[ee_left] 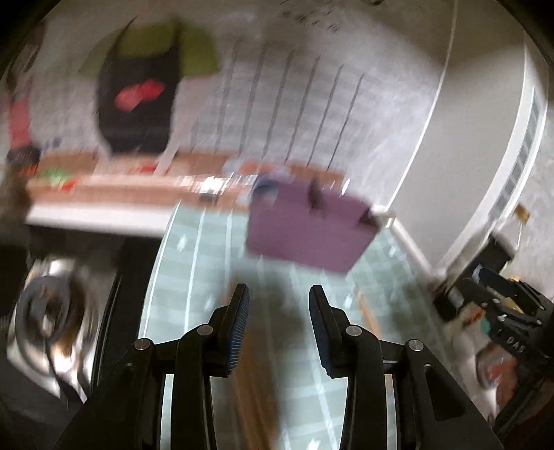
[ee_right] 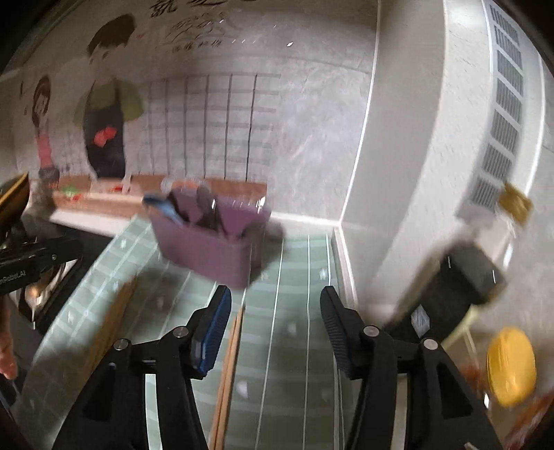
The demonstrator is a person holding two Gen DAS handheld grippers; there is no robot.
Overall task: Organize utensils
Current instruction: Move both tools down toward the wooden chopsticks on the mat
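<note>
Both hand-held grippers [ee_left: 278, 299] [ee_right: 275, 304] wide, empty (blurred); purple utensil bin [ee_right: 211, 242] ahead, chopsticks [ee_right: 230, 363] below.

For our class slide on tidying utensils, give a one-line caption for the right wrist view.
Open right tool above chopsticks on a green mat, facing a purple bin of utensils.

Partial white lettering "nRobot.AI" on left claw [ee_right: 27, 266] body; wall mural [ee_right: 194, 31] calligraphy too blurred to read.
</note>
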